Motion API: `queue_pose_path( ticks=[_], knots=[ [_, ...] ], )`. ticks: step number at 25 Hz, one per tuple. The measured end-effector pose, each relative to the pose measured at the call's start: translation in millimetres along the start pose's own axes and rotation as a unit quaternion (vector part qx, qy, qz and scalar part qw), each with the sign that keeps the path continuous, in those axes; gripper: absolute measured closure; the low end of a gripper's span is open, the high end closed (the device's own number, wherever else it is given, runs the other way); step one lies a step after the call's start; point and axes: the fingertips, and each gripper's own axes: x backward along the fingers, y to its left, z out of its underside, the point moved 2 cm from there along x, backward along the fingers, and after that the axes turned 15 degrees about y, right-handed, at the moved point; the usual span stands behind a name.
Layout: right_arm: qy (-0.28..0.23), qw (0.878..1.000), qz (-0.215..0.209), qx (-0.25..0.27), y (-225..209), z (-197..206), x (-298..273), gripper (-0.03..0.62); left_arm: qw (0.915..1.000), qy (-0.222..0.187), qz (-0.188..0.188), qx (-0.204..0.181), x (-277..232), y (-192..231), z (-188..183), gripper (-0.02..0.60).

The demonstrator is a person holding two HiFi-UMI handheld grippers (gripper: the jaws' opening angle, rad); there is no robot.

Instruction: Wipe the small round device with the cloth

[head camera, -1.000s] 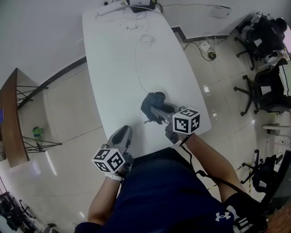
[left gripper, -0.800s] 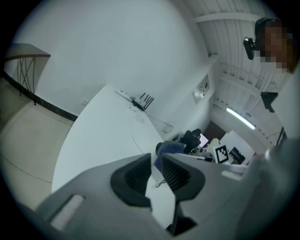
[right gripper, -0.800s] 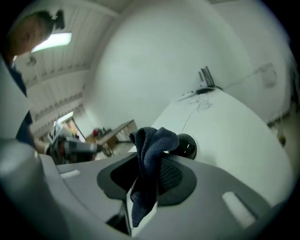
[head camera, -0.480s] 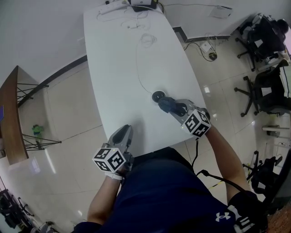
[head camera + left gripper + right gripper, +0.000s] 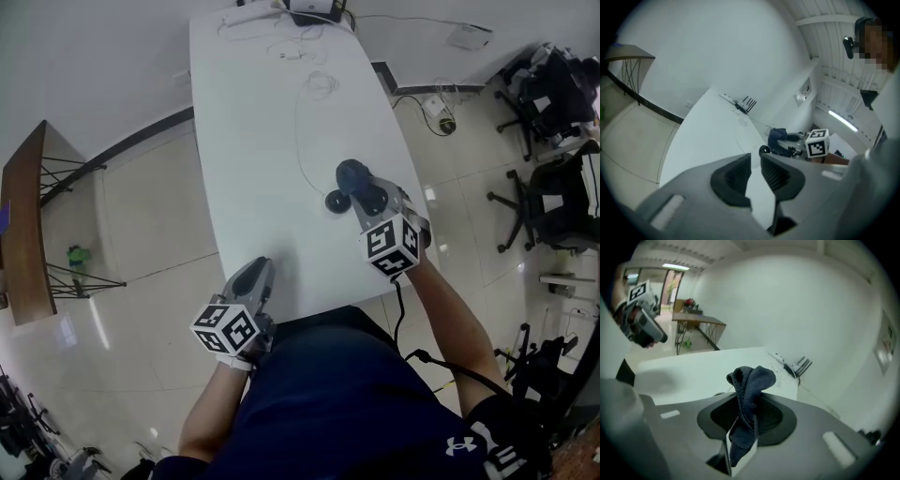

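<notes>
The small round black device (image 5: pixel 336 201) lies on the white table (image 5: pixel 272 141), with a thin white cable running from it up the table. My right gripper (image 5: pixel 361 192) is shut on a dark blue cloth (image 5: pixel 351 174), just right of the device. In the right gripper view the cloth (image 5: pixel 749 394) bunches up between the jaws. My left gripper (image 5: pixel 255 277) rests at the table's near edge, its jaws nearly together with nothing between them. The left gripper view shows the device (image 5: pixel 763 150) and the cloth (image 5: pixel 777 137) ahead.
A black router (image 5: pixel 312 9) and loose white cables (image 5: pixel 291 52) sit at the table's far end. Office chairs (image 5: pixel 553 178) stand on the tiled floor to the right. A wooden side table (image 5: pixel 28 234) stands at the left.
My right gripper carried the cloth off the device to the right, then lifted it up the table beside the device. The device is now uncovered. The left gripper has not moved.
</notes>
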Motion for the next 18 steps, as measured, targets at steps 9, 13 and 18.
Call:
queue_pose_path(
  ticks=[9, 13, 18],
  knots=[
    [0.051, 0.917, 0.057, 0.392, 107, -55, -54, 0.49, 1.0, -0.003, 0.004, 0.006, 2, 9, -2, 0.517],
    [0.108, 0.895, 0.039, 0.432, 140, -47, -67, 0.49, 1.0, -0.006, 0.004, 0.003, 6, 12, -5, 0.518],
    [0.127, 0.892, 0.023, 0.433, 163, -36, -67, 0.49, 0.9999, -0.003, 0.0, 0.015, 9, 25, -3, 0.518]
  ],
)
